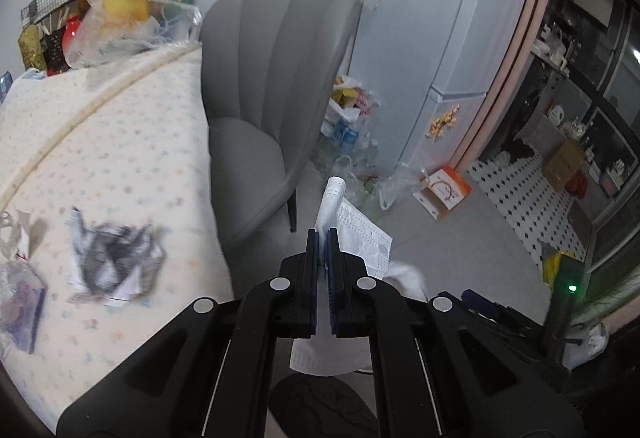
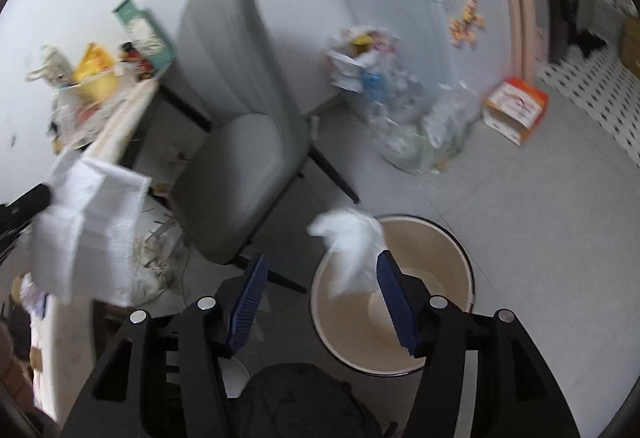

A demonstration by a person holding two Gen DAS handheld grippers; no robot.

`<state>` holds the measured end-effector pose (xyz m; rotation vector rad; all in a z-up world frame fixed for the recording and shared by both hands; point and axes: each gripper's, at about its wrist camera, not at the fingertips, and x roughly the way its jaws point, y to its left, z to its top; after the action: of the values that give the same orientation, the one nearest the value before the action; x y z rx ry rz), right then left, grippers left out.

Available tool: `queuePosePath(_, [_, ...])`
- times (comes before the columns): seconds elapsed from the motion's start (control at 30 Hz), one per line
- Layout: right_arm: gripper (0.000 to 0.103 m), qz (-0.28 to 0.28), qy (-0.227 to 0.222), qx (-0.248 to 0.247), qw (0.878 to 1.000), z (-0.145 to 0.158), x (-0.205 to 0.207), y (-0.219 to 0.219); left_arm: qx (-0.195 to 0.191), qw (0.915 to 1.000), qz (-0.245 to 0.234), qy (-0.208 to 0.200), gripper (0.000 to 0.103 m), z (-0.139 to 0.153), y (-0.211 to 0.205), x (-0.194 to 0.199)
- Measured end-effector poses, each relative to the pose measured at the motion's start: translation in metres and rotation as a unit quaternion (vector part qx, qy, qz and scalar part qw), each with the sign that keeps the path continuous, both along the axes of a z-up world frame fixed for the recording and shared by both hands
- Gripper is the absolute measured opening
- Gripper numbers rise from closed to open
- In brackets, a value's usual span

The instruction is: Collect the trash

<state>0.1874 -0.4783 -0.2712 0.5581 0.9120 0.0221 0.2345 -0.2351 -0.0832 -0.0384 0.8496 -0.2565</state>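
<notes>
Right wrist view: crumpled tissue (image 2: pixel 352 250), light, soft, over my bin (image 2: pixel 460 250), against one pad of my parted right tongs (image 2: pixel 320 294); pinch its bunched middle. Face mask (image 1: pixel 360 238), limp, clamped in my closed left tongs (image 1: pixel 323 238). Bench (image 1: pixel 120 142) alongside.

A table (image 1: pixel 120 142) with a dotted cloth carries crumpled paper (image 1: pixel 116 262), a clear bag (image 1: pixel 128 22) and snack packets. The grey floor (image 2: pixel 540 218) bears a chair (image 2: pixel 240 174), a beige bin (image 2: pixel 432 250), an orange box (image 2: pixel 516 110) and heaped plastic rubbish (image 2: pixel 400 106).
</notes>
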Motion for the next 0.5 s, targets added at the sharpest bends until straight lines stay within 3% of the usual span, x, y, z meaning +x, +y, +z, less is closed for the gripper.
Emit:
queuePosePath(0.17, [0.060, -0.014, 0.010, 0.015, 1.000, -0.011, -0.016, -0.012, 0.012, 0.9997, -0.011, 0.017, 0.005, -0.012, -0.018, 0.003])
queuePosePath(0.37, [0.071, -0.048, -0.007, 0.023, 0.999, 0.009, -0.053, -0.043, 0.015, 0.9985, -0.040, 0.034, 0.005, -0.024, -0.054, 0.008])
queuePosePath(0.5, [0.072, -0.063, -0.026, 0.044, 0.997, 0.030, -0.078, -0.064, 0.011, 0.9963, -0.067, 0.053, 0.005, -0.039, -0.086, 0.016])
